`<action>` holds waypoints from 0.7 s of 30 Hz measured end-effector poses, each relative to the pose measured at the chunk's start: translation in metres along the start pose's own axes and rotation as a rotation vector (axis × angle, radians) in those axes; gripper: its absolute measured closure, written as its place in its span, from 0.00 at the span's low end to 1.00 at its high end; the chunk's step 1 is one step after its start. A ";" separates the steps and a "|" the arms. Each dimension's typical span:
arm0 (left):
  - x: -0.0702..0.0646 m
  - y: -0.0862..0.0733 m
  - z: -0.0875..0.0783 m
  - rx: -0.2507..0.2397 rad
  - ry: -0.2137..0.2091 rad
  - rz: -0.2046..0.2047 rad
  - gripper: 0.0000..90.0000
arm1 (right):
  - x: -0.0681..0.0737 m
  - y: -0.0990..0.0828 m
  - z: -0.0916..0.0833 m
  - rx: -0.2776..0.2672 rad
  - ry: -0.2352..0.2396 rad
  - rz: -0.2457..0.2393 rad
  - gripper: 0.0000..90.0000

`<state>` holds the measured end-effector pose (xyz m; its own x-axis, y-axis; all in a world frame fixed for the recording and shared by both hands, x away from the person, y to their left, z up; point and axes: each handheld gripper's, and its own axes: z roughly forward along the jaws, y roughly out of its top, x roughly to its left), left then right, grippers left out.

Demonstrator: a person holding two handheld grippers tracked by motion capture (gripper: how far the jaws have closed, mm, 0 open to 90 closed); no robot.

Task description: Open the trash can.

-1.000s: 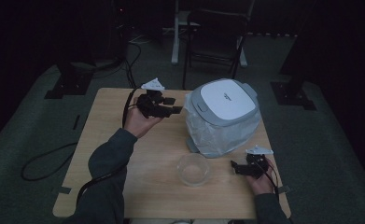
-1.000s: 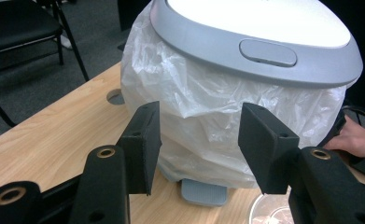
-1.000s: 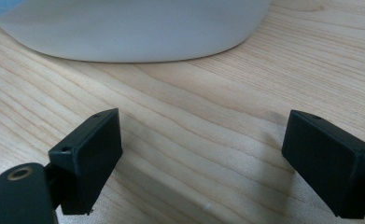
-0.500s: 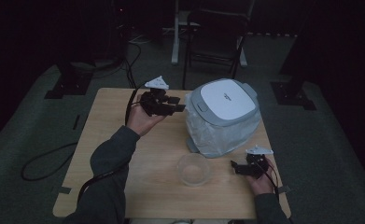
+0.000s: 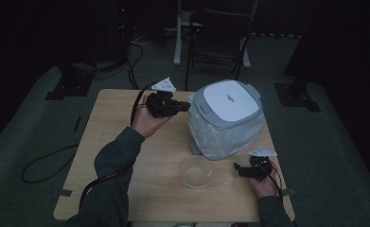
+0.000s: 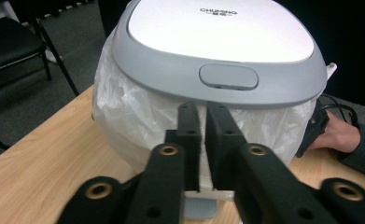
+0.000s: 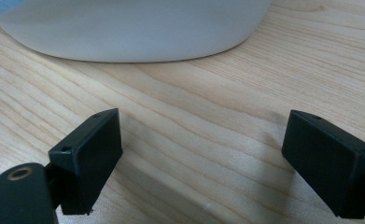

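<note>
1. The work in hand was judged to be at its opening stage: the lid of the rice cooker [image 5: 226, 118] remained down, and its grey release button [image 6: 228, 76] had not yet been pressed
2. The left hand-held gripper [image 6: 202, 112] was held level in the air just beside the cooker, aimed at the front of the lid band a little below the button. Its jaws had just been closing and stood drawn together with a thin slit between the pads and nothing held
3. The closed jaw tips appeared suited to act as a single pushing point; a short advance onto the button was judged to be the remaining step before the lid could lift
4. The right hand-held gripper [image 5: 242, 170] rested low on the desk [image 5: 111, 142] near its front right corner, its jaws spread wide over bare wood and empty
5. The rice cooker stood on the right half of the desk, its lower body wrapped in clear plastic film [image 6: 138, 116]. Its contents could not be told, since the lid covered it
6. A small clear bowl [image 5: 195, 171] stood in front of the cooker, between the two hands and just beside the right hand-held gripper. It appeared empty
7. Any filling or transfer between bowl and cooker was judged to be still outstanding
</note>
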<state>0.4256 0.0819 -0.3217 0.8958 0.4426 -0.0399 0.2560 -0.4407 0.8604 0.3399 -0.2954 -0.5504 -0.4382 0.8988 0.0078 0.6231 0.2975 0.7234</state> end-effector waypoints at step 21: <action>-0.013 0.019 0.017 0.012 -0.031 0.052 1.00 | 0.000 0.000 0.000 0.000 0.000 0.000 0.13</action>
<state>0.4250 0.0542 -0.3135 0.9188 0.3946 -0.0110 0.2128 -0.4716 0.8558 0.3399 -0.2954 -0.5504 -0.4381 0.8989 0.0076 0.6231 0.2976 0.7233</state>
